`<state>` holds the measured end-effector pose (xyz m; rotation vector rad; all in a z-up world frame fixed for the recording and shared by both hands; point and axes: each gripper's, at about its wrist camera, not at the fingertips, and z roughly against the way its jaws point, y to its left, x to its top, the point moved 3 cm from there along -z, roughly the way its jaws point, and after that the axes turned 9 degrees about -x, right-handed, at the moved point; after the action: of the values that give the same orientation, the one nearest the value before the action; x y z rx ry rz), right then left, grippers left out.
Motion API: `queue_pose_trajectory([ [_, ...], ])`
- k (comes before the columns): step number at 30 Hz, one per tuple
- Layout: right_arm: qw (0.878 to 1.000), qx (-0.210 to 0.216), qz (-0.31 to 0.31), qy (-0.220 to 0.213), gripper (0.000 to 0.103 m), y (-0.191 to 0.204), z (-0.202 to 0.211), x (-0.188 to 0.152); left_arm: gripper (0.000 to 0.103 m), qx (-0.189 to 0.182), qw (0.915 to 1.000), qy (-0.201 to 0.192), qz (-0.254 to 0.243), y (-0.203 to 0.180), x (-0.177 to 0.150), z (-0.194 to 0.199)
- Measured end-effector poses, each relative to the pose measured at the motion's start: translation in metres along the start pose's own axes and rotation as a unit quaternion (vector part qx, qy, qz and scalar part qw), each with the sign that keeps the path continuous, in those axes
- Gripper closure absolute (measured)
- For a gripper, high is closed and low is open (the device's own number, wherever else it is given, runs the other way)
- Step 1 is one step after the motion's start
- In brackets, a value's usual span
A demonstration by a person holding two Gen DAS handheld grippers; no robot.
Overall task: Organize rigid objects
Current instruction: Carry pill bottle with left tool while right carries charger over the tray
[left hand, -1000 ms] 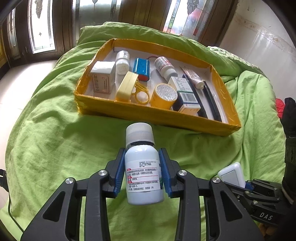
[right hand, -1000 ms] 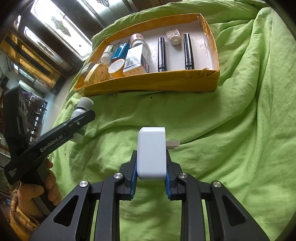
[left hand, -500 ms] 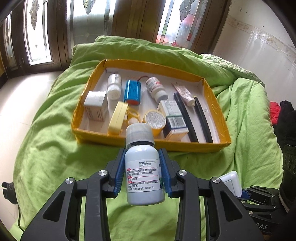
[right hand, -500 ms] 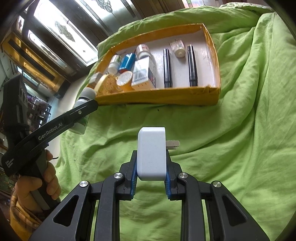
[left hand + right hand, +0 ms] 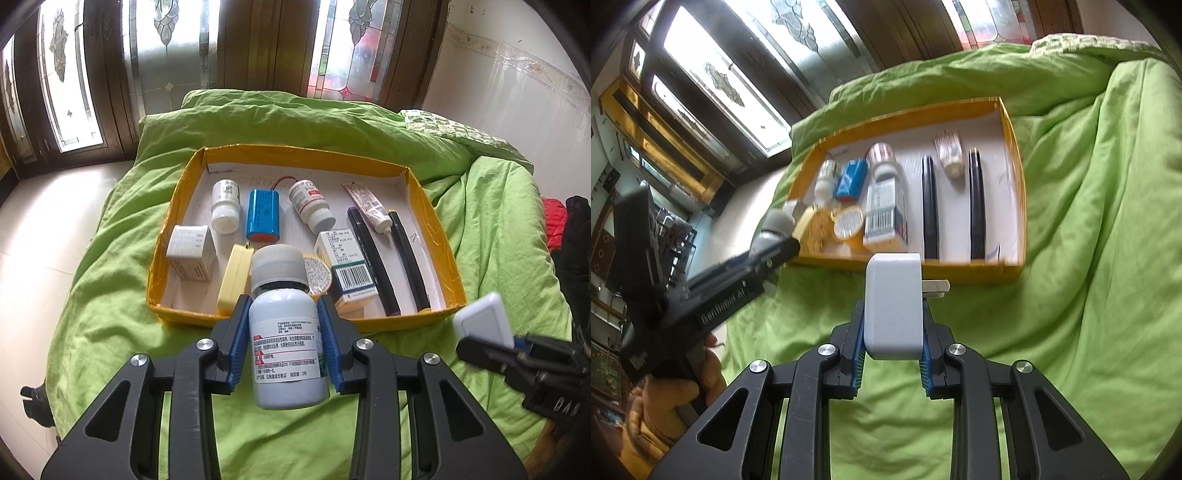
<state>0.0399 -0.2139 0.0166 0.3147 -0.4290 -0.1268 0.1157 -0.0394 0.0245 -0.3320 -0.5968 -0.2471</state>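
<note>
Green duvet (image 5: 110, 332) under everything, and the yellow tray (image 5: 454, 288) sits dead ahead of both your grippers, near wall facing you. It's packed on the left and centre w/ bottles, boxes, a blue battery pack (image 5: 263, 216); two black sticks (image 5: 373, 258) run front-to-back on the right.

Your left gripper (image 5: 284, 332) is clamped on the white bottle (image 5: 286, 350), long axis upright, cap pointing at the tray. It looks nearer the wall, so I'd say it goes in first.

Your right gripper (image 5: 893, 325) is closed tight on the white plug adapter (image 5: 893, 306), prongs (image 5: 936, 286) sticking out right, tray front wall just beyond. Free floor looks likeliest btwn the sticks, right side.
</note>
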Motion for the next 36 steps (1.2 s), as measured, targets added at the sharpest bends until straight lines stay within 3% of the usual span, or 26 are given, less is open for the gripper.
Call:
queue_pose_trajectory([
  [10, 0.999, 0.0, -0.027, -0.028, 0.081, -0.012, 0.0, 0.039, 0.07, -0.011, 0.9997, -0.002, 0.023, 0.023, 0.022, -0.004],
  [26, 0.999, -0.001, -0.035, -0.028, 0.081, -0.015, -0.021, 0.073, 0.07, -0.019, 0.9993, 0.008, 0.031, 0.052, 0.068, -0.037],
  [31, 0.999, -0.008, -0.034, -0.028, 0.081, -0.013, -0.031, 0.087, 0.07, -0.024, 0.9992, 0.012, 0.029, 0.051, 0.079, -0.049],
  [36, 0.998, -0.012, -0.044, -0.036, 0.081, -0.022, -0.034, 0.108, 0.07, -0.055, 0.9979, 0.01, 0.032, 0.033, 0.091, -0.058],
])
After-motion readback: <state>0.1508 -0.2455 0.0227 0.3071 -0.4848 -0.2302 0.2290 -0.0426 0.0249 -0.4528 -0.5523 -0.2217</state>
